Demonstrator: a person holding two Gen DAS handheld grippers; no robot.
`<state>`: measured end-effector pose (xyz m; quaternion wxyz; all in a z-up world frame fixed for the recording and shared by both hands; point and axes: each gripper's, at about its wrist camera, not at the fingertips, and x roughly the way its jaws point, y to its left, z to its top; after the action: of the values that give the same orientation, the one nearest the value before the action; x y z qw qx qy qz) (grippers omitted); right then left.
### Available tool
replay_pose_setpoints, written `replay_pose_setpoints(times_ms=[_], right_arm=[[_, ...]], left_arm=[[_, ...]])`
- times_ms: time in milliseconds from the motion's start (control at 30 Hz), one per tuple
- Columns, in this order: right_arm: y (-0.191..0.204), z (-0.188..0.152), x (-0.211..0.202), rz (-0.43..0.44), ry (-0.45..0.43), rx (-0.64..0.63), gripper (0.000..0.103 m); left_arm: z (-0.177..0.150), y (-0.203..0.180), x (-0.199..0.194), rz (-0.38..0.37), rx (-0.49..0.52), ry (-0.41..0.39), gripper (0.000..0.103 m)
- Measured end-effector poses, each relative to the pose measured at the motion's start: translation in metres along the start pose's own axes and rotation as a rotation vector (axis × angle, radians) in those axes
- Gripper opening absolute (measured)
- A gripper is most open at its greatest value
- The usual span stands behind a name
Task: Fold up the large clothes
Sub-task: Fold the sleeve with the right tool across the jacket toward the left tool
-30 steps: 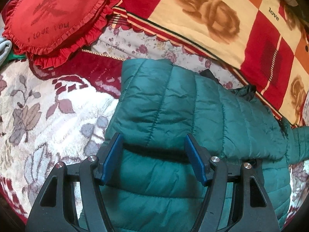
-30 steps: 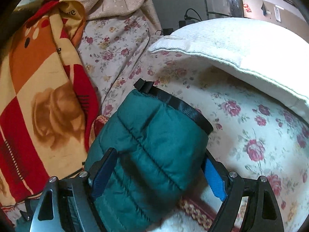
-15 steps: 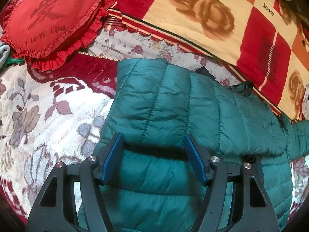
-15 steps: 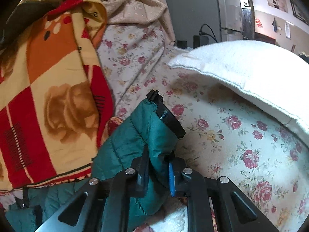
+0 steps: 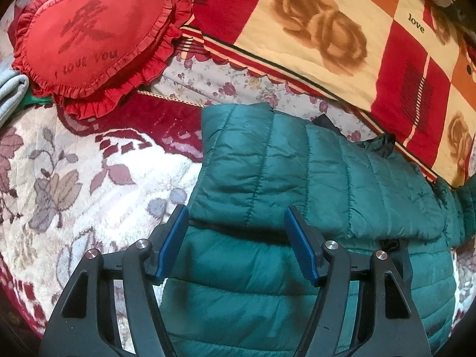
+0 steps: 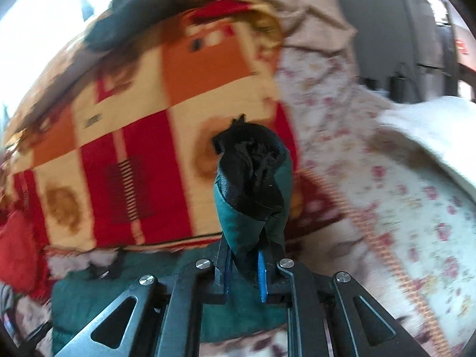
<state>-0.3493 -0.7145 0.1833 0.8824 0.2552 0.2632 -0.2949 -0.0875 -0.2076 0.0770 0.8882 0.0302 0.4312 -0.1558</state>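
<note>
The green puffer jacket [image 5: 297, 184] lies on the floral bedspread [image 5: 74, 172], one panel folded over its body. The left gripper [image 5: 238, 241] hangs wide open above that fold, while the right gripper [image 6: 244, 270] pinches the black-lined sleeve cuff [image 6: 253, 178], lifted clear.

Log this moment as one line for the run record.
task: fold jacket | left gripper: open over green jacket | right gripper: shut on sleeve cuff, lifted | side folded over

Teal quilted puffer jacket [image 5: 312, 178], black-lined cuff [image 6: 253, 166]; red ruffled heart cushion [image 5: 92, 38]; red-cream-orange checked rose-print blanket [image 5: 327, 35]; blue gripper pads [image 5: 174, 242].
</note>
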Motion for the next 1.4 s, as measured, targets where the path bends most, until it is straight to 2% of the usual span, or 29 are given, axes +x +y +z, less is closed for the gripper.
replay_pose_setpoints(times_ms=[233,367,667,1400], right_arm=[[0.066,-0.026,0.011,0.125,0.090,-0.098,0.011],[0.103,-0.048,0.020,0.200,0.156,-0.138,0.011],[0.167,-0.092,0.042,0.286,0.258,-0.206,0.011],[0.320,-0.161,0.080,0.521,0.434,-0.253,0.011]], left_arm=[[-0.003,0.004,-0.005,-0.004,0.009,-0.004,0.067],[-0.002,0.010,-0.007,-0.014,-0.018,-0.010,0.067],[-0.004,0.012,-0.011,-0.025,-0.018,-0.013,0.067],[-0.001,0.028,-0.014,-0.063,-0.045,-0.013,0.067]])
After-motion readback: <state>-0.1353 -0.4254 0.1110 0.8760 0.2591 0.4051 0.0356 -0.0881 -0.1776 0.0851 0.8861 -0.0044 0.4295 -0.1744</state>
